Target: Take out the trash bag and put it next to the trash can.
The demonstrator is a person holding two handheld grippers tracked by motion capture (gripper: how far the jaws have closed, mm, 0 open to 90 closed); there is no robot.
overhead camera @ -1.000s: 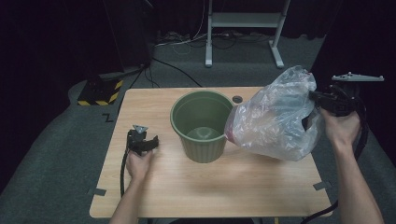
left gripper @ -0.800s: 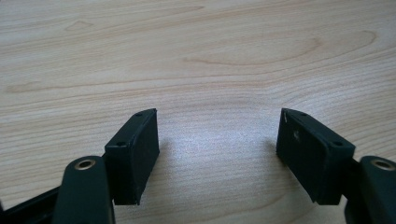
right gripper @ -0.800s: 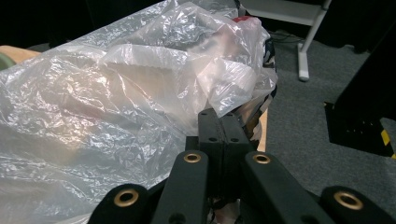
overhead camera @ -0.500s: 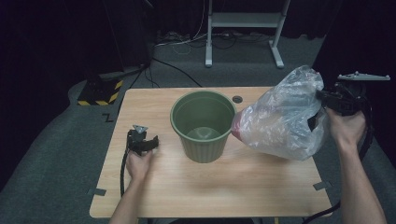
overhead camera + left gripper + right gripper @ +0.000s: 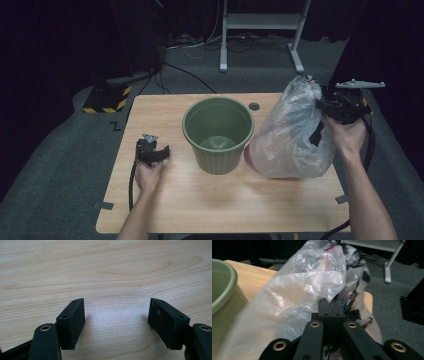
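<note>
We begin with the wooden table (image 5: pixel 220 200), which carries everything we handle. Next in size is the clear plastic bag (image 5: pixel 292 135), puffed up and standing on the table just in front of our right gripper (image 5: pixel 320 107); its lower edge rests on the wood, and its upper folds rise to the level of that gripper. In the right gripper view the bag (image 5: pixel 294 297) spreads ahead of the jaws and off to their left, and the two black jaws are pressed together with a fold of the film pinched between them, so we hold the bag by its crumpled upper part.

The green bucket (image 5: pixel 218 132) stands upright beyond the bag from that gripper, its wall just beside the bag's lower bulge; whether the two touch we cannot tell. In the right gripper view its rim (image 5: pixel 224 282) shows at the far left.

Our left gripper (image 5: pixel 161 151) lies low on the table, well apart from the bag, with the bucket between. In its own view the left gripper's (image 5: pixel 116 315) jaws stand wide apart over bare wood (image 5: pixel 105 270), nothing between them.
</note>
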